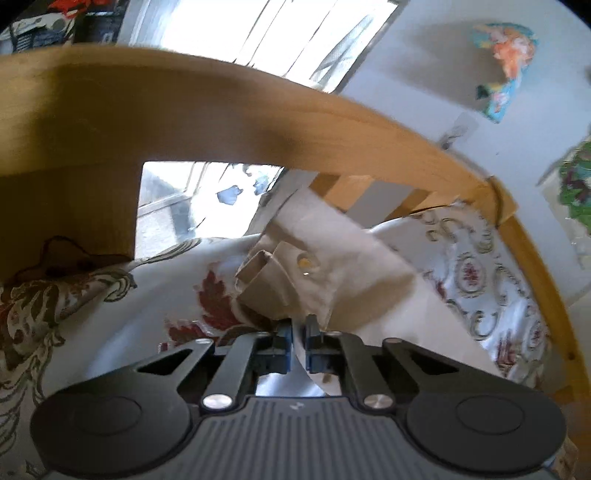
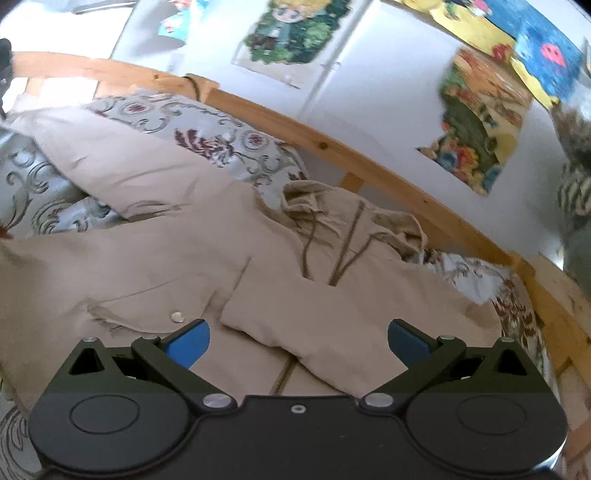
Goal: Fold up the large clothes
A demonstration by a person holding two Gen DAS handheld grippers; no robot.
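A beige jacket (image 2: pixel 155 266) with a hood, drawstrings, a zipper and snap buttons lies spread on a bed with a floral cover (image 2: pixel 221 144). One sleeve (image 2: pixel 332 325) is folded across its front. My right gripper (image 2: pixel 298 338) is open and empty, hovering just above that folded sleeve. My left gripper (image 1: pixel 298 332) is shut on a beige sleeve of the jacket (image 1: pixel 332 258), near its cuff with a snap button (image 1: pixel 304 263), and holds it lifted above the bed cover (image 1: pixel 476 280).
A wooden bed frame rail (image 2: pixel 332 147) runs along the far side against a white wall with colourful posters (image 2: pixel 480 122). In the left wrist view a wooden headboard (image 1: pixel 147 110) stands close ahead, with a bright window (image 1: pixel 266 33) behind it.
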